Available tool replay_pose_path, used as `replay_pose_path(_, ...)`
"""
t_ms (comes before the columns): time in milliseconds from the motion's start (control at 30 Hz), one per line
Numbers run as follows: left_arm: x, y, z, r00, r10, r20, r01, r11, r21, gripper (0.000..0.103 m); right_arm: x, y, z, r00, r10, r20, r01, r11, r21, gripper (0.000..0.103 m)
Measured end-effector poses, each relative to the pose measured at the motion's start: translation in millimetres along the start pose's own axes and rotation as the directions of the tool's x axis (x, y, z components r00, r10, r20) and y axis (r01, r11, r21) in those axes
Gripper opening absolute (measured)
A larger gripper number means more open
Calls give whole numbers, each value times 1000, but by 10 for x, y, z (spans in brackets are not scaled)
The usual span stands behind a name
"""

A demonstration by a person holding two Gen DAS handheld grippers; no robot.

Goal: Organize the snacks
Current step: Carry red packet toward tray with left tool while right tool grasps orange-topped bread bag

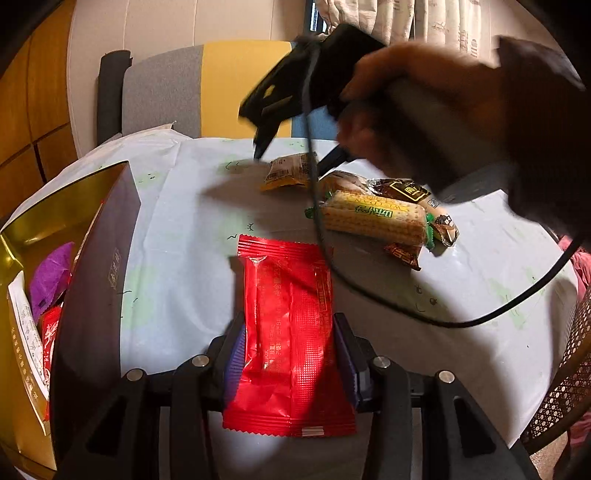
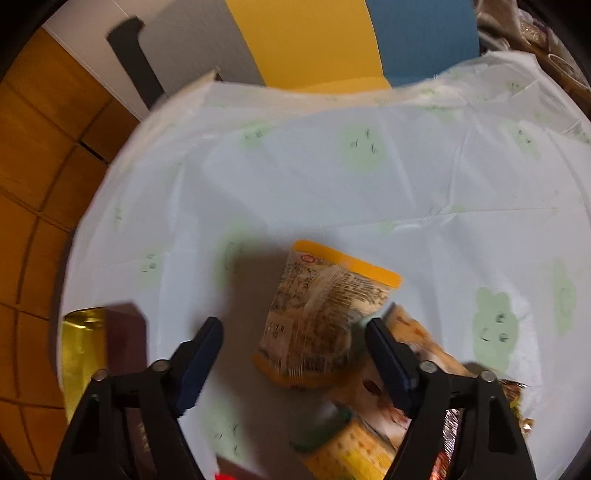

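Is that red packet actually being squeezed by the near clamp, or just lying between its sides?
Touching. In the left wrist view, the left gripper has both jaws pressed against the red packet, whose sides crumple where they meet.

Pale tablecloth (image 1: 184, 236), colour-block chair (image 1: 207, 92), wicker chair (image 1: 569, 387), curtain (image 1: 406, 18).

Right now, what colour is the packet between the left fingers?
Red packet, clearest in the left wrist view.

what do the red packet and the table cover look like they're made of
Red packet: likely glossy plastic film, given its shiny creases and crimped, zigzag-cut ends. Table cover: probably thin plastic sheeting, pale with printed green shapes, showing sharp fold lines and a slight sheen.
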State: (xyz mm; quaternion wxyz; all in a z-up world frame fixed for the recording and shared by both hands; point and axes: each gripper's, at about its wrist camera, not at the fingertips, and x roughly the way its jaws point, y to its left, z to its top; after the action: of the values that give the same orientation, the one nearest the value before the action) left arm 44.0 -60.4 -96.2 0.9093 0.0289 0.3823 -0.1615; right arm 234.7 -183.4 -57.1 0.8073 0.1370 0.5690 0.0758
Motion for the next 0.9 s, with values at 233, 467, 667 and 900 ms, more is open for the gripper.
replay_pose_path(233,0,2,-11,1000,0,3,0,1000,2,45,140,372,-117,991,-129,20,129,958,-255,44)
replay_pose_path(467,-10,-21,-14,1000,10,0,-10,1000,5,45,-599,633,-579,994,14,109,38,889,-457,44)
replay_pose_path(667,-15,-29,-19,1000,16,0,-16,1000,4,45,-1214,309,-1204,993,100,67,-51,854,-518,44)
replay_pose_path(900,-8,-60,-4,999,38,-12,-38,999,16,45,-1196,-226,-2034,998,56,-27,-62,866,-496,44)
